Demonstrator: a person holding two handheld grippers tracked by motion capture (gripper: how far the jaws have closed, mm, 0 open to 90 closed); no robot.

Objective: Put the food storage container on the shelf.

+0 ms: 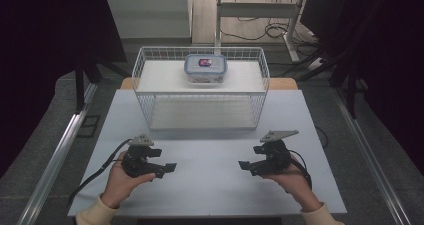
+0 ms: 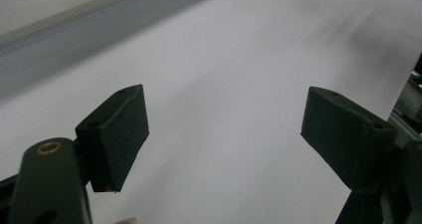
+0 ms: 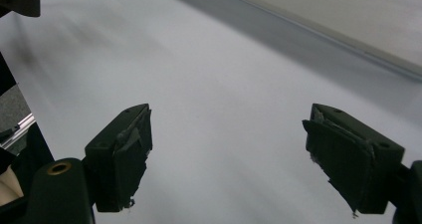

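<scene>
A person's hands hold both grippers low over the white table (image 1: 210, 185), pointing inward at each other. My left gripper (image 1: 164, 161) is open; in the left gripper view its jaws (image 2: 224, 129) stand wide apart over bare table with nothing between them. My right gripper (image 1: 250, 158) is open too, and in the right gripper view its worn pads (image 3: 226, 134) frame only tabletop. A clear food container with a blue lid (image 1: 205, 67) sits inside a white wire basket (image 1: 200, 112) at the back of the table, well beyond both grippers.
Cables trail from each gripper toward the table's front edge. Metal rails (image 1: 60, 150) run along both sides of the table. Dark curtains and a desk frame (image 1: 260, 10) stand behind. The left gripper's tip (image 3: 20, 0) shows far off in the right gripper view.
</scene>
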